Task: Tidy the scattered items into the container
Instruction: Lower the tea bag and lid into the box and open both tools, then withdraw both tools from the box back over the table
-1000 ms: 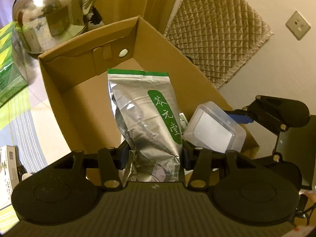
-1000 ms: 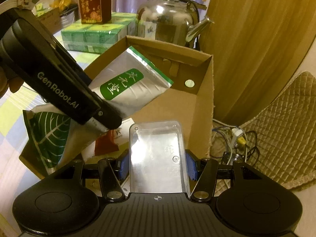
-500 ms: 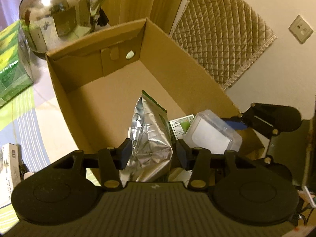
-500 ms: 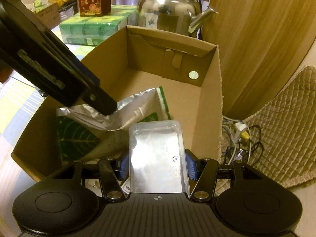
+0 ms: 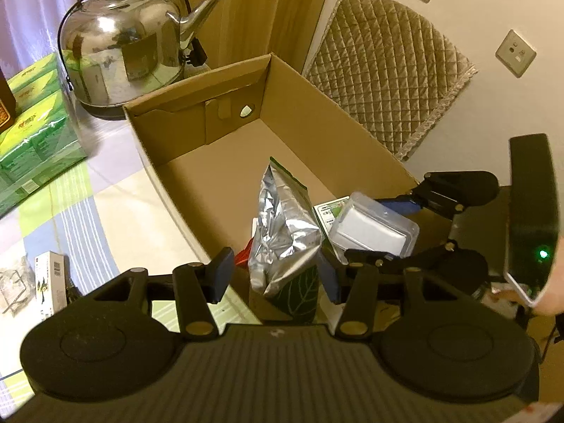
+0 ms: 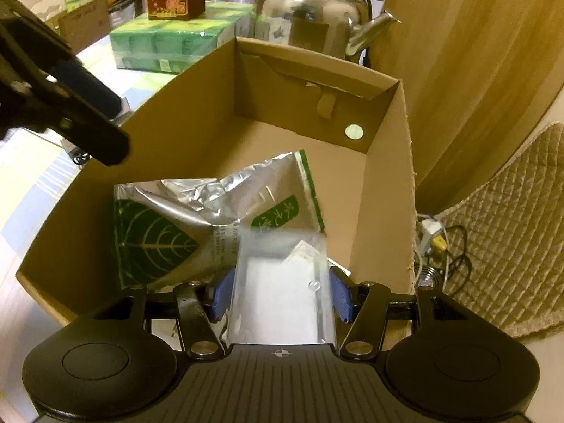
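Spreading the left gripper wide, jaws well apart and closing on nothing, pointing forward and downward. Slanting in from the upper left of the right wrist view, black fingers angled down to the right. Pinching a clear plastic case between the blue pads of the right gripper. Reaching in from the right side of the left wrist view. Showing only a sliver of the right hand behind that gripper's body.
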`<state>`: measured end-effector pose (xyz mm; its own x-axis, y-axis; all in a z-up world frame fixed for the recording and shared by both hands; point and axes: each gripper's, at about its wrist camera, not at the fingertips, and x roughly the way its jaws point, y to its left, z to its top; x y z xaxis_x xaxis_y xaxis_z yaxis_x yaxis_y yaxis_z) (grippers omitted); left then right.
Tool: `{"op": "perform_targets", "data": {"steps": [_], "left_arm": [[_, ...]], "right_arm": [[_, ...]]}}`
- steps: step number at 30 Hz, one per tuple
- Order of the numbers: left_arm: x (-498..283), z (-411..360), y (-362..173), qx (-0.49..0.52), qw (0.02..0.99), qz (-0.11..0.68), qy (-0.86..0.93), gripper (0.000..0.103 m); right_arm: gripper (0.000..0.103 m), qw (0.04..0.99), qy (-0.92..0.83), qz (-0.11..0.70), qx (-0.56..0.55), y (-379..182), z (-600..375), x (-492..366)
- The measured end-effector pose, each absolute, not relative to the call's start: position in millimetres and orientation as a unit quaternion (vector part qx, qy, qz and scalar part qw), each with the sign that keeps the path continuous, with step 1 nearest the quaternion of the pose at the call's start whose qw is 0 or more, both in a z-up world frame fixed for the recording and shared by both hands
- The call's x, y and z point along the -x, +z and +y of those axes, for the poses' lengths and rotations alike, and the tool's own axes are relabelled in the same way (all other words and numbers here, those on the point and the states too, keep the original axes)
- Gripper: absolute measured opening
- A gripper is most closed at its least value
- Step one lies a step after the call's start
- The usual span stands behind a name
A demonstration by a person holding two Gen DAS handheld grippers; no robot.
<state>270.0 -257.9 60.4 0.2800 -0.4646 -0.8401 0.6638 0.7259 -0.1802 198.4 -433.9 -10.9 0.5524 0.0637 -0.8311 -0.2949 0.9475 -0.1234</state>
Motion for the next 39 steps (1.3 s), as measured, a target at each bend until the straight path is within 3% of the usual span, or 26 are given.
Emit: {"op": "perform_targets", "data": {"steps": [4,15,22,39], "left_arm": [[-267.6,-244.5,63.8,-0.102,0.799,0.477,-0.353,0.047],[-250.1,-200.1,72.1,-0.089,0.808,0.473,-0.34,0.047],[-224.7,-176.7,76.5,-0.101,0.812,0.465,-0.339,0.052],[-171.5,-90.1,53.1,-0.133,0.829,0.461,-0.287,0.084]], "right_arm": [[0.062,0.878,0.094,0.456,0.113,-5.5,-439.6,-196.1],[0.066,0.889,0.088,0.438,0.104,25.5,-431.8,-171.4],[0.076,0.895,0.1,0.423,0.099,42.4,-410.4,-148.4],[0.085,0.89,0.144,0.417,0.115,50.7,-341.9,-109.2]]}}
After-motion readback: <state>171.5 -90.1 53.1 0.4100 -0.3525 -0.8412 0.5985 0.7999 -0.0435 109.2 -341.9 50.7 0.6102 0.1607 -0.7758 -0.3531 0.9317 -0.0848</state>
